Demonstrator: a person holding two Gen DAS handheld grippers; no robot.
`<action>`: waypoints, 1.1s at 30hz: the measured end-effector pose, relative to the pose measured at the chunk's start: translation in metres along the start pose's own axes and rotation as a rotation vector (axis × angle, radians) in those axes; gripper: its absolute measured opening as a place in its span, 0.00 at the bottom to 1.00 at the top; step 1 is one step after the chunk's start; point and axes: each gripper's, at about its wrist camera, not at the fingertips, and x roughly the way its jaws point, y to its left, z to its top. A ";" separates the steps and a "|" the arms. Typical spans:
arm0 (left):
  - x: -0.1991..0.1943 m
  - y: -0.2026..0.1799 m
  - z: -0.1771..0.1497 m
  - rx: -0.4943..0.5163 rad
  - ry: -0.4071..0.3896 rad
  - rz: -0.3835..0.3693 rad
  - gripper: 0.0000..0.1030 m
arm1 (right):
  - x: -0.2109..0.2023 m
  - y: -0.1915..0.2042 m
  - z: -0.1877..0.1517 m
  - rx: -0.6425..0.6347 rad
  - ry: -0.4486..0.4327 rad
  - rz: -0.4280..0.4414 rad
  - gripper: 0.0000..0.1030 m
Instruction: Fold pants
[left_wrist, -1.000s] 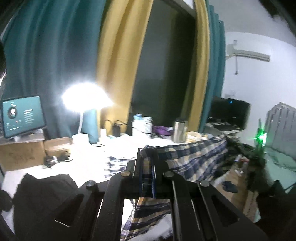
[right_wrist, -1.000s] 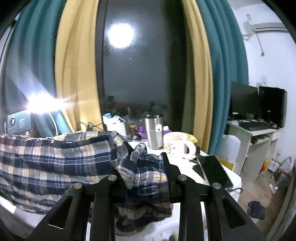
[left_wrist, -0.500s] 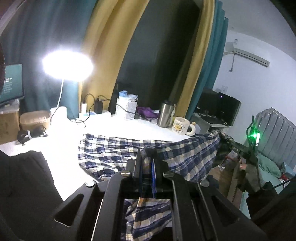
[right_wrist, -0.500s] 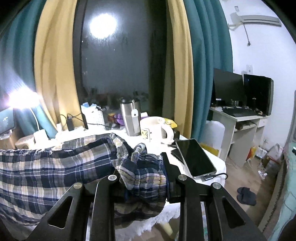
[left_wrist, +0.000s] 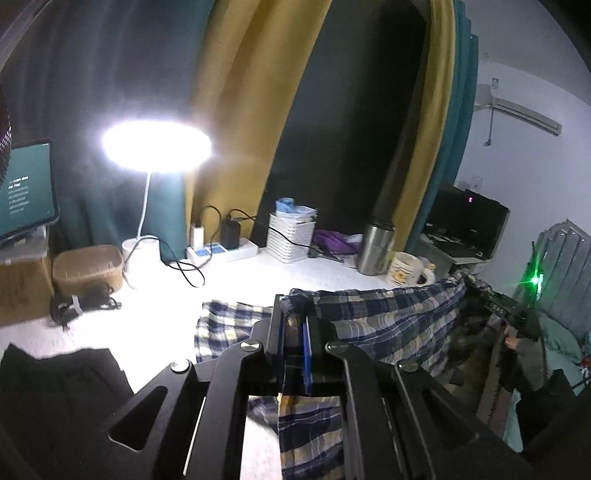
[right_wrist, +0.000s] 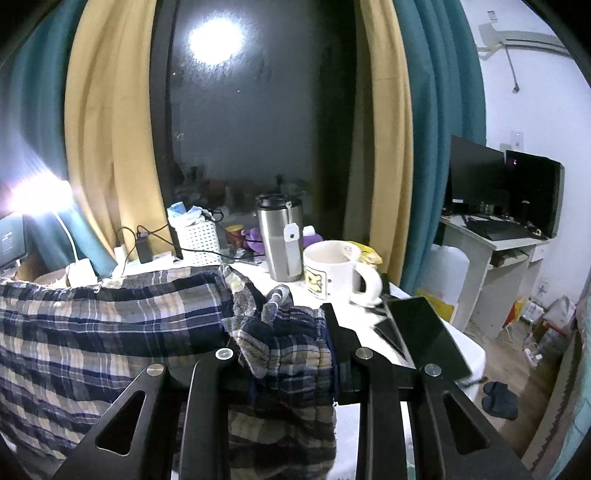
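**Plaid pants carried over the bench, one edge in each gripper**

The left gripper (left_wrist: 295, 325) is pressed nearly together on a thin edge of the plaid pants (left_wrist: 388, 325), which hang from it toward six o'clock and stretch away toward three o'clock. The right gripper (right_wrist: 288, 332) pinches a thicker, bunched wad of the same pants (right_wrist: 110, 332); from there the cloth runs taut toward nine o'clock. So the garment is strung between the two hands, its lower part trailing onto the white bench (left_wrist: 229, 280).

Compared with a second ago, both hands have travelled across the bench with their grips unchanged. In the left view more bare bench and the lying plaid now show ahead, and the desk lamp (left_wrist: 155, 147) stands high at ten o'clock. In the right view the white mug (right_wrist: 332, 269) and steel tumbler (right_wrist: 280, 240) have come closer, at one o'clock, with the dark tablet (right_wrist: 424, 332) at three o'clock.

This looks like the held edge being drawn over the lying part to make a fold. The mug and tablet lie just beside the right gripper, so the cloth could snag them.
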 end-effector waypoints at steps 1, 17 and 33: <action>0.006 0.003 0.003 0.001 0.003 0.005 0.06 | 0.007 0.002 0.003 -0.001 0.008 0.002 0.28; 0.159 0.055 0.026 0.024 0.183 0.015 0.06 | 0.103 0.007 -0.010 0.047 0.239 -0.046 0.28; 0.263 0.090 0.000 -0.054 0.378 0.054 0.06 | 0.151 0.003 -0.030 0.071 0.388 -0.064 0.28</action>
